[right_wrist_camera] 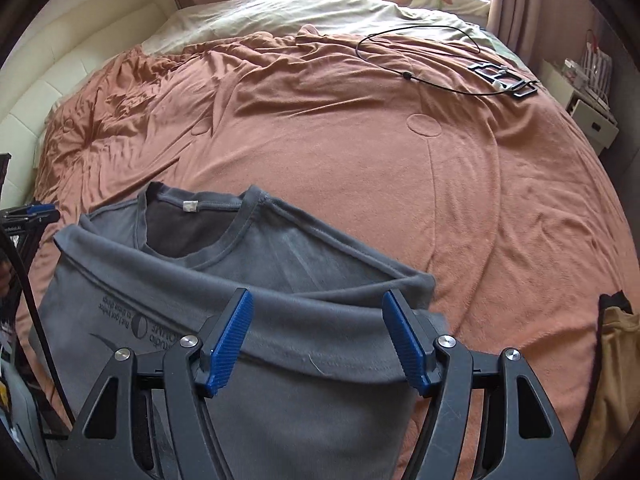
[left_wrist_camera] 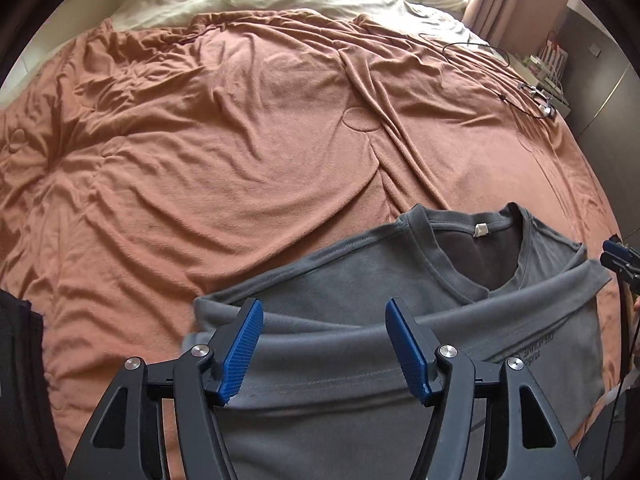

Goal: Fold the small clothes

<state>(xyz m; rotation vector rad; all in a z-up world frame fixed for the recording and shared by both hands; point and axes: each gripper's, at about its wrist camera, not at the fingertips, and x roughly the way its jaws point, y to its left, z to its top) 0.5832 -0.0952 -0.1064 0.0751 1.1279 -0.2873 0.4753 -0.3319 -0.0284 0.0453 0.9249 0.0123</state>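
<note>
A grey T-shirt (left_wrist_camera: 360, 300) lies on the brown blanket (left_wrist_camera: 220, 140) at the bed's near edge, collar pointing away, its lower part folded up over the chest so the print shows mirrored. My left gripper (left_wrist_camera: 324, 344) is open above the shirt's left side, holding nothing. My right gripper (right_wrist_camera: 318, 340) is open above the shirt's (right_wrist_camera: 240, 280) right side, also empty. The right gripper's blue tips show at the far right of the left wrist view (left_wrist_camera: 618, 254). The left gripper's tips show at the far left of the right wrist view (right_wrist_camera: 38, 210).
A black cable (right_wrist_camera: 420, 76) and a black frame-like device (right_wrist_camera: 504, 78) lie on the blanket's (right_wrist_camera: 400, 180) far right. A cream sheet (right_wrist_camera: 300, 8) and pillows lie at the head. A white bedside stand (right_wrist_camera: 588, 116) is at right. A tan cloth (right_wrist_camera: 616, 360) hangs at right.
</note>
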